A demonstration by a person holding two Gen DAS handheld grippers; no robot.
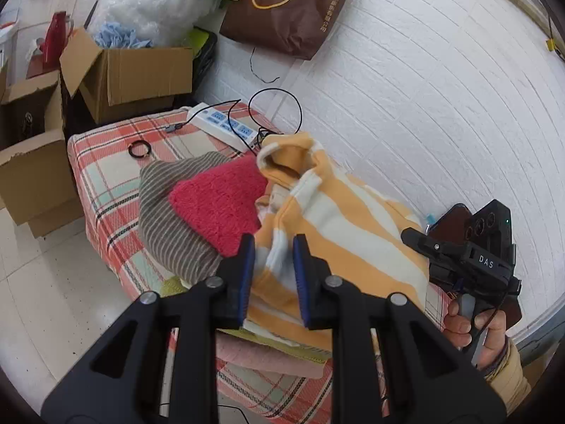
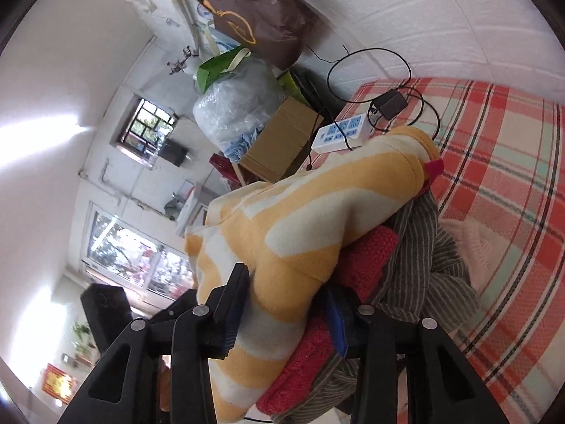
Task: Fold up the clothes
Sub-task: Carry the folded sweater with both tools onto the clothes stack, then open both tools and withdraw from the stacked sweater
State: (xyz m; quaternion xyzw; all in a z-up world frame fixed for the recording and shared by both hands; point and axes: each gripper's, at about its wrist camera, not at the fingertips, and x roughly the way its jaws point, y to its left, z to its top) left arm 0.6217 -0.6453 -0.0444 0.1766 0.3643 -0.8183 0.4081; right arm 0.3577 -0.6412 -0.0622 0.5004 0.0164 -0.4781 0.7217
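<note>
The yellow-and-white striped garment [image 1: 328, 226] is lying on top of the clothes pile [image 1: 197, 212] on the plaid bed cover [image 1: 106, 162]. The left gripper [image 1: 273, 279] is hovering just above the garment's near edge, jaws apart and empty. The right gripper [image 2: 282, 304] is straddling the garment's thick fold, jaws apart around it, pads apparently not pressing. Judged step: placement. Next move: reseat both grips on flat edges.

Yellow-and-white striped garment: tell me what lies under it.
The yellow-and-white striped garment lies over a red fleecy cloth and a brown striped garment, all on the plaid cover. Anything deeper in the pile is hidden.
</note>
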